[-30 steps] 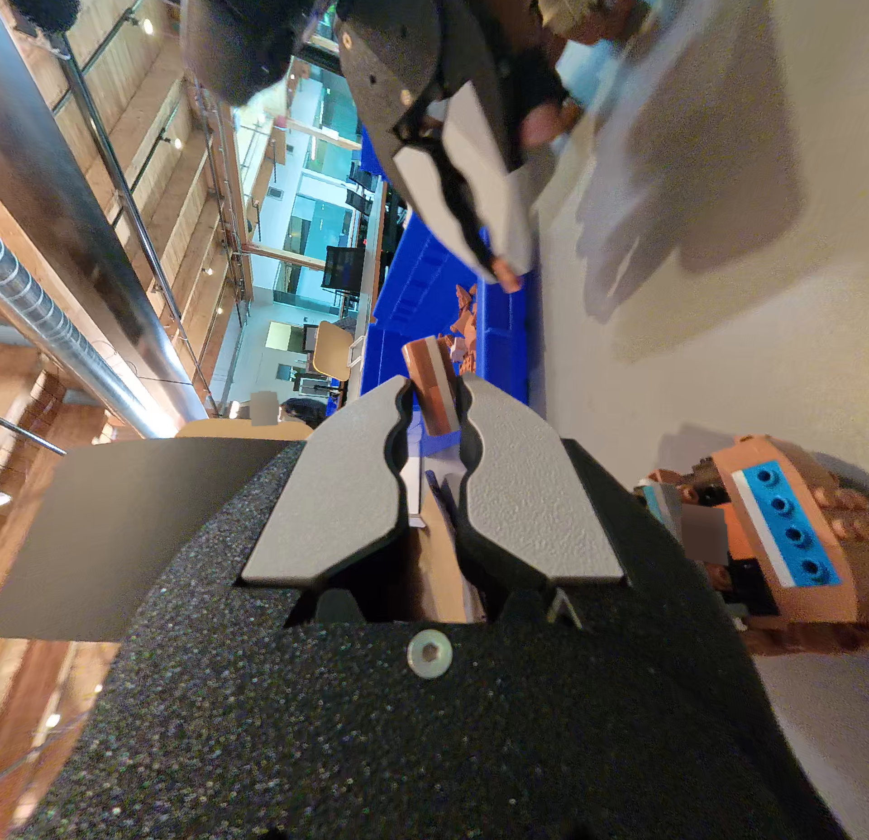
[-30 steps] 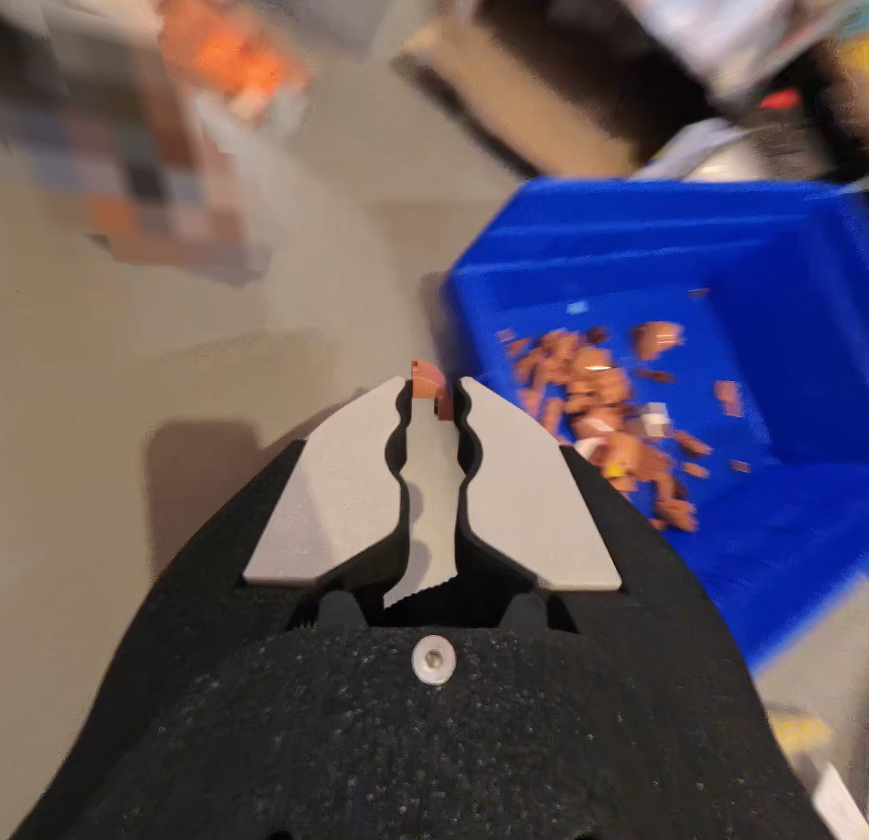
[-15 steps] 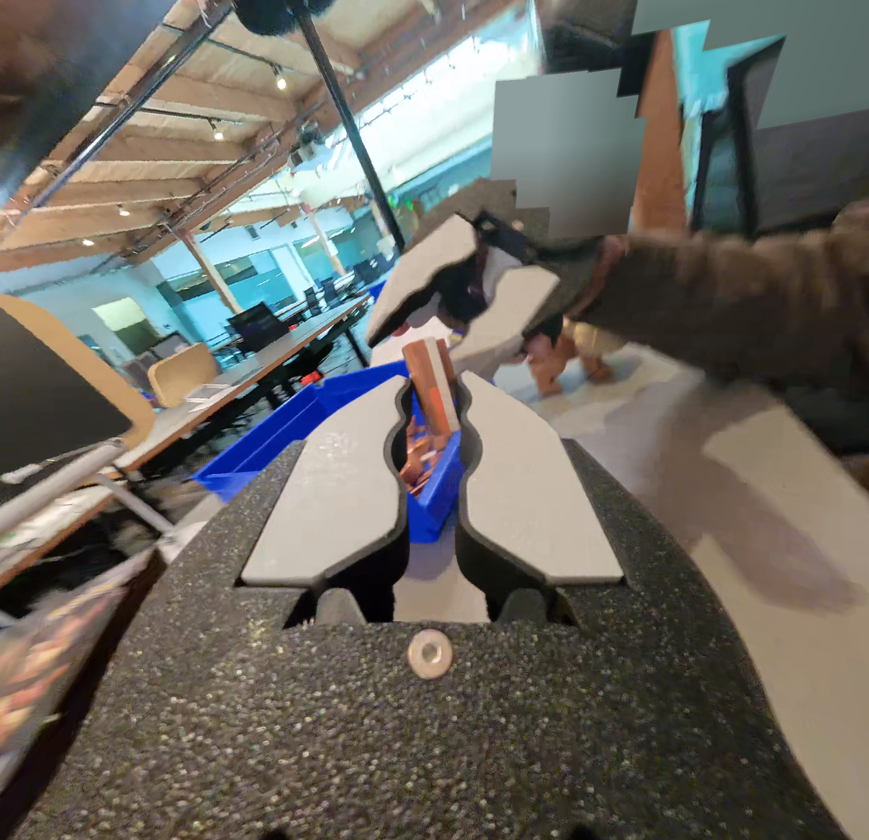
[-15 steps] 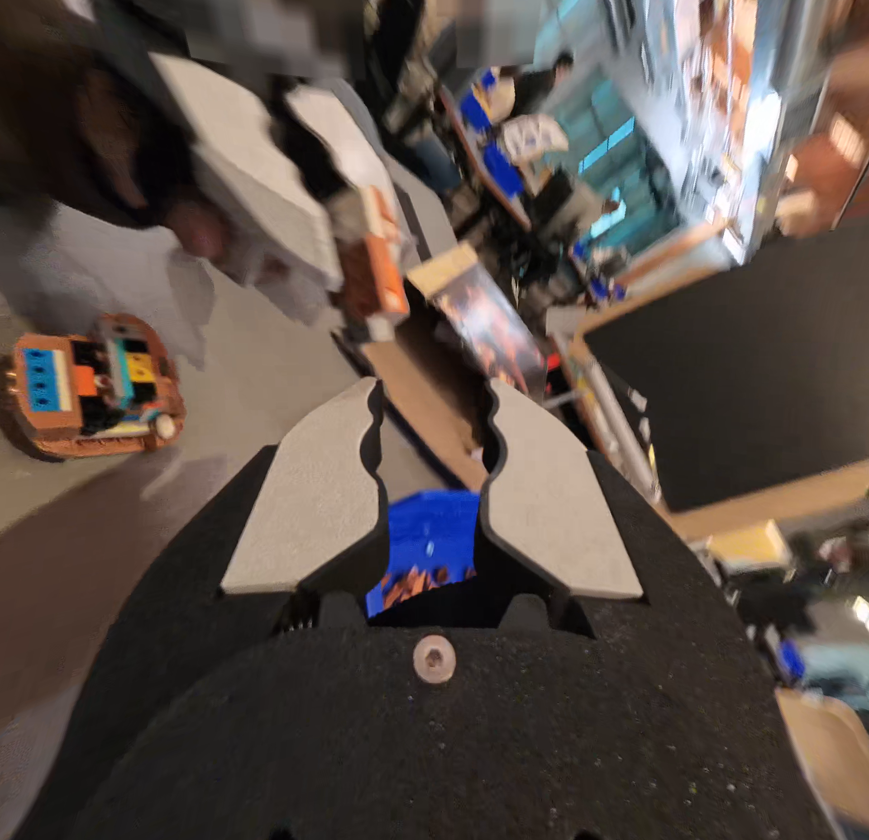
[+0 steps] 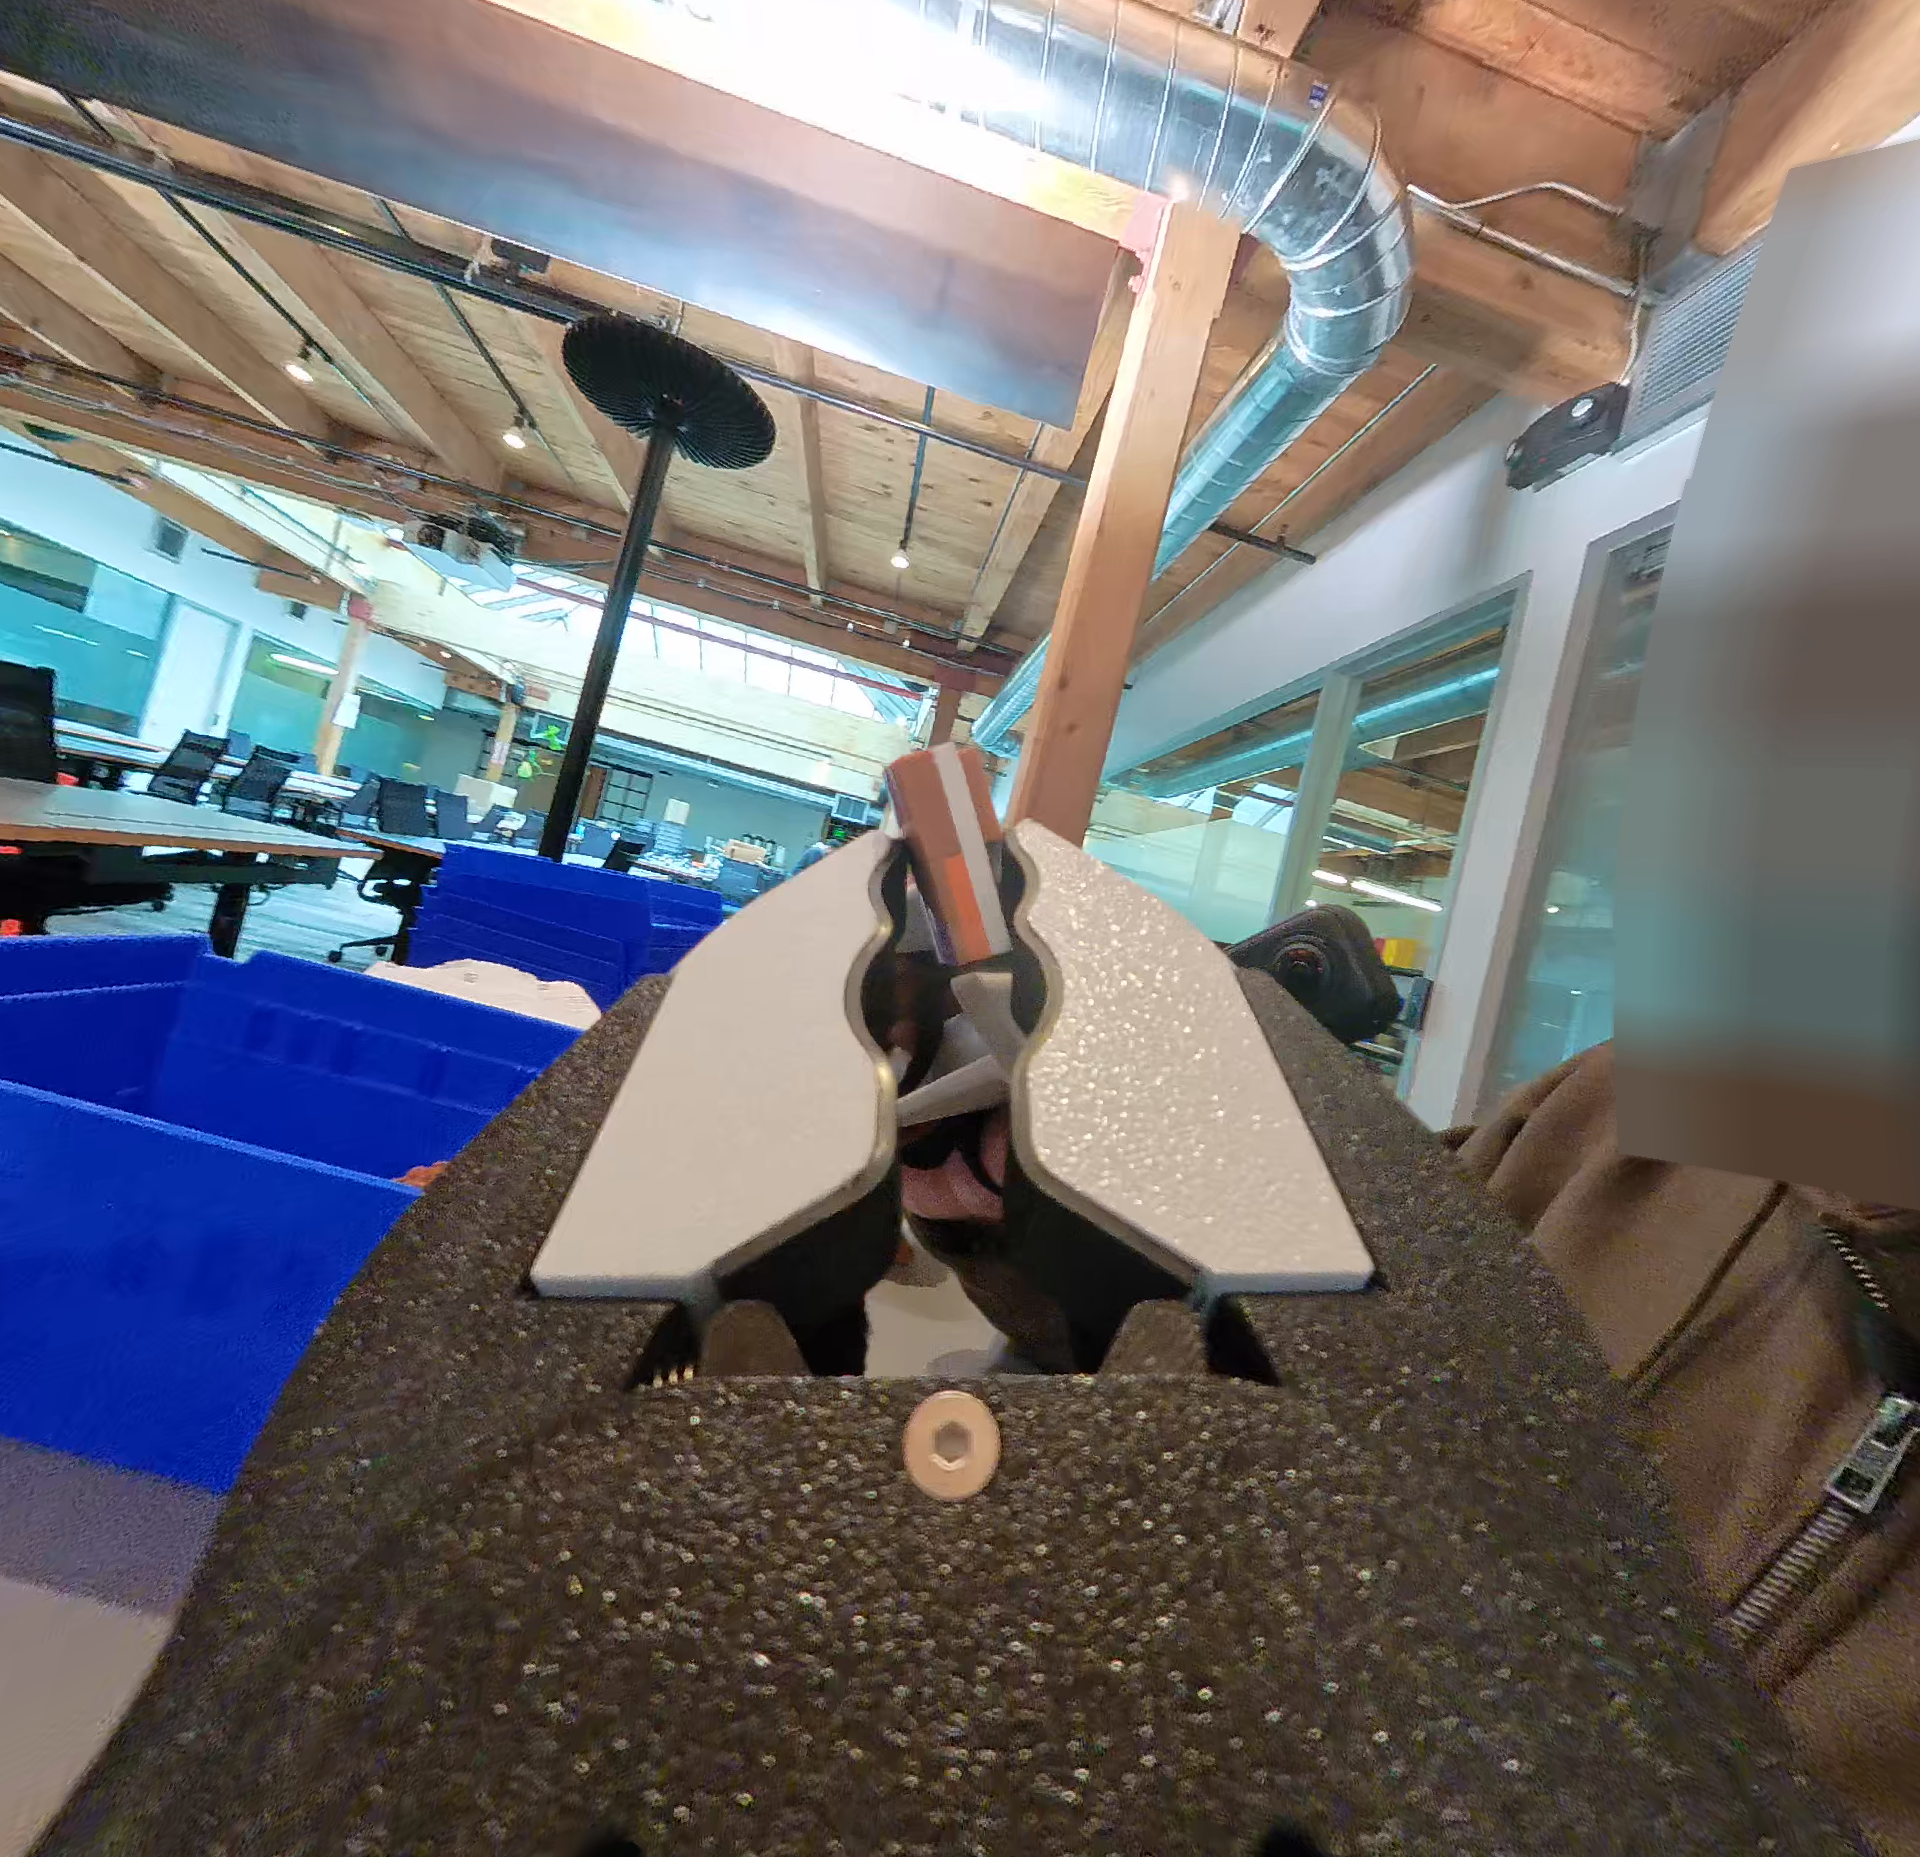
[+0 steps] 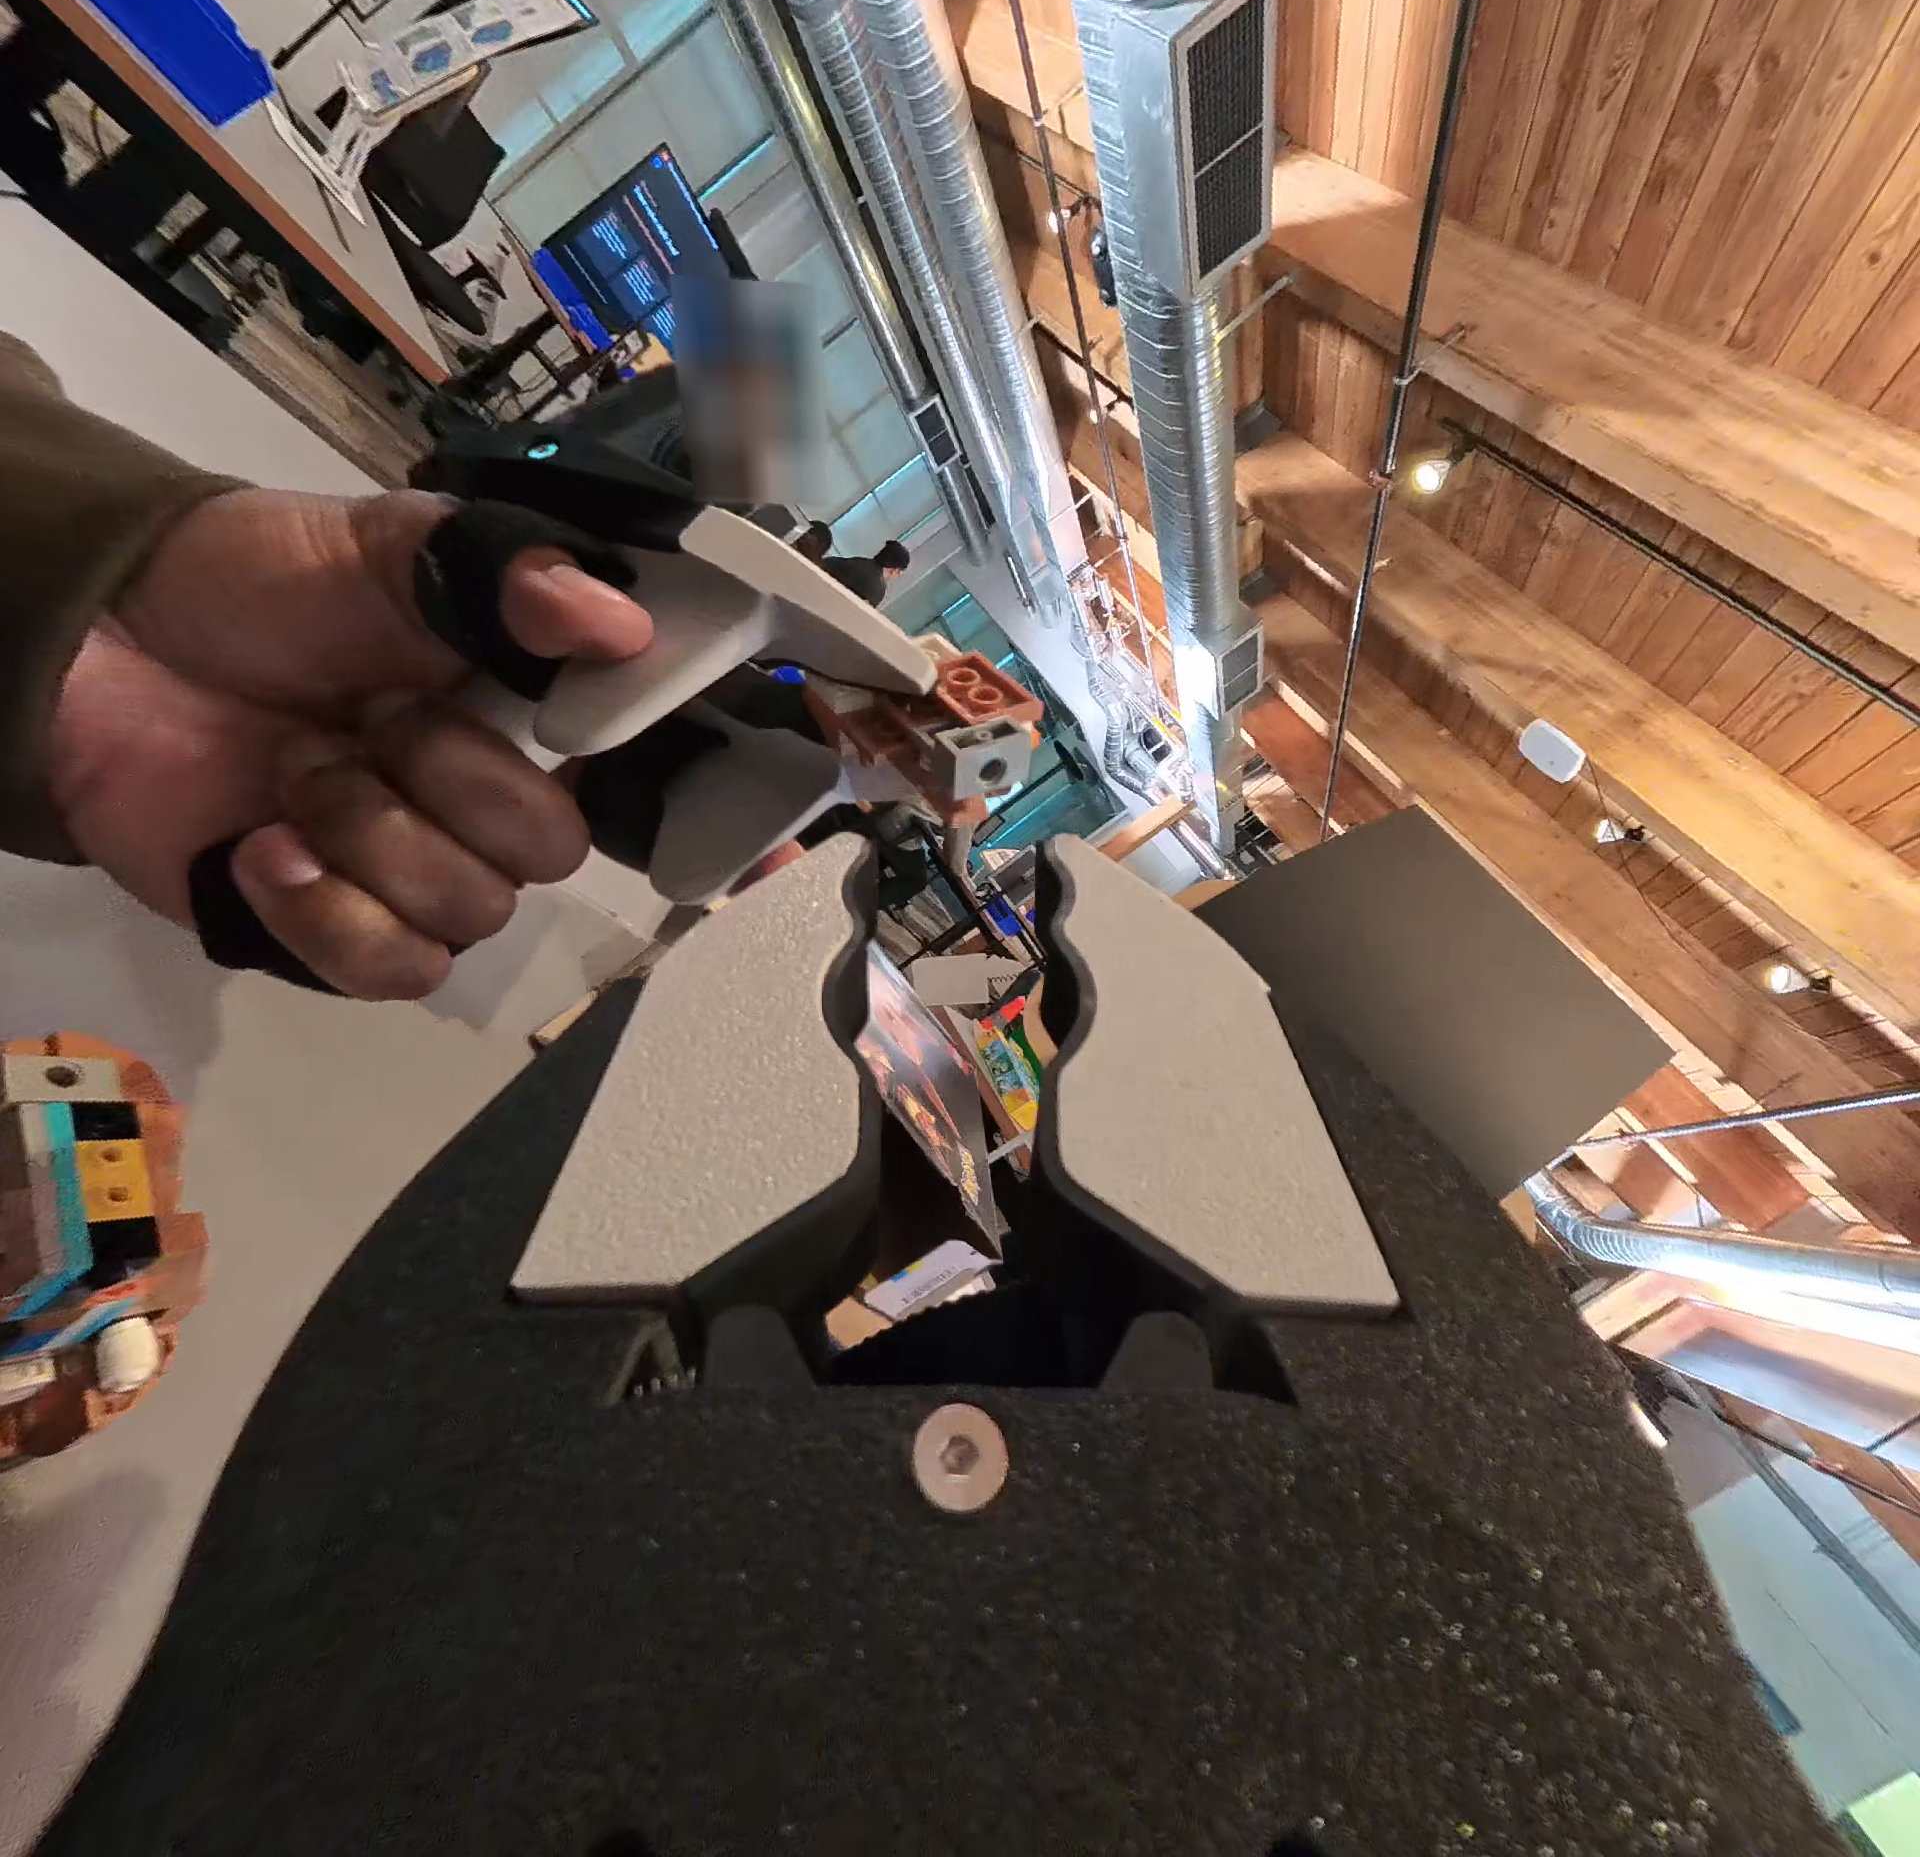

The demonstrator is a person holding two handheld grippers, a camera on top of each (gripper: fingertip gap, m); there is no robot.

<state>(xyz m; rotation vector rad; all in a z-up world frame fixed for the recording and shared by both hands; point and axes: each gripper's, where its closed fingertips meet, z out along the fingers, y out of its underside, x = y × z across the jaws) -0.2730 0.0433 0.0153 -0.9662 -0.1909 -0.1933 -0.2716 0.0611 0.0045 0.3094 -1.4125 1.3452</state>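
Both wrist cameras have swung upward since 0.5 s ago, from the tabletop toward the timber ceiling, and the right gripper (image 6: 956, 851) now sits below the other tool instead of facing it from farther off. Its 2 grey fingers (image 6: 727, 1080) stand apart with nothing between them; only distant shelving shows through the gap.

Just above and left of those fingertips, the left gripper (image 6: 904, 737) is clamped on a small brick assembly (image 6: 961, 732) of reddish-brown studded pieces with a grey block at its end, which sticks out past the tips. A bare hand (image 6: 312, 727) in a brown sleeve grips that tool's handle.

From the left wrist view, the left gripper (image 5: 951, 862) pinches the same brick assembly (image 5: 951, 851), seen as brown, white and orange layers standing up between the tips.

Blue bins (image 5: 208, 1132) sit to the left on the pale table (image 6: 312, 1132). At the far left edge of the right wrist view a larger brick model (image 6: 83, 1236), brown with teal, yellow and black parts, rests on the table, well apart from both tools.
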